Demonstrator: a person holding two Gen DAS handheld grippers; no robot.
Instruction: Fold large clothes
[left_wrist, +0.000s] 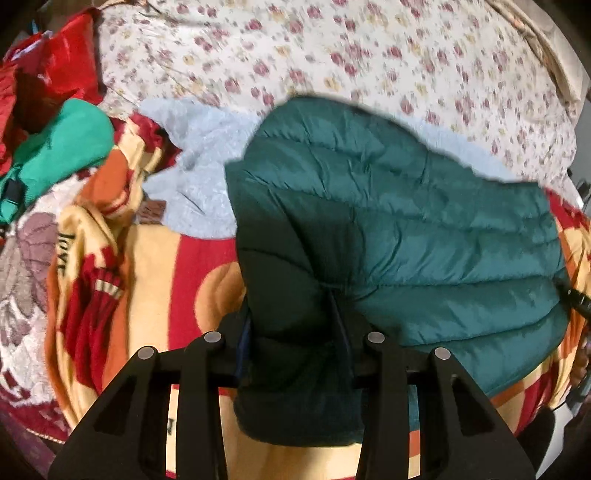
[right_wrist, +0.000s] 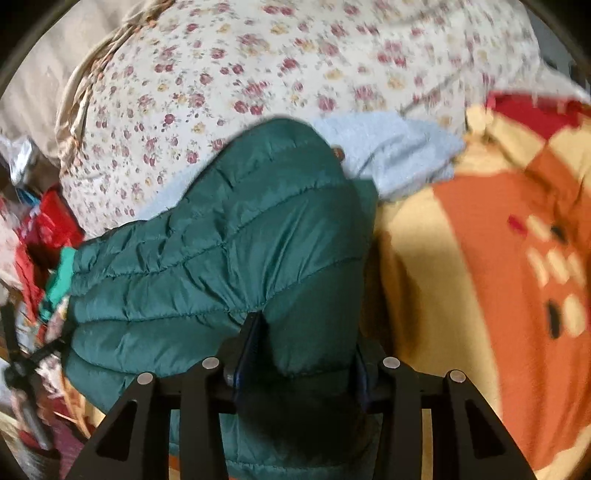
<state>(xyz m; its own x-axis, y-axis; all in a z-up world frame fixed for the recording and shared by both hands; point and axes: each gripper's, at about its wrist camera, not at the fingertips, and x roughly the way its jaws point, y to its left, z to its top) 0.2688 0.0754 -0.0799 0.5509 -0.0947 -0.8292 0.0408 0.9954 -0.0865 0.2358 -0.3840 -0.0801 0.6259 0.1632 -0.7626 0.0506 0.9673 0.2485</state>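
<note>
dark green quilted jacket (left_wrist: 424, 229) | pale blue fleece (left_wrist: 195, 177) | white sheet with pink and yellow flowers (left_wrist: 332, 55) | red, orange, cream patterned blanket (right_wrist: 480, 258) | bright green garment (left_wrist: 62, 147)

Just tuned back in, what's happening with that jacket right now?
A person is folding a dark green quilted puffer jacket on a bed, a handheld gripper in each hand. The left gripper and the right gripper are each clamped on a bunched edge of the jacket. It lies partly over a light blue fleece garment on a red, orange and cream patterned blanket, with a floral quilt behind.
</note>
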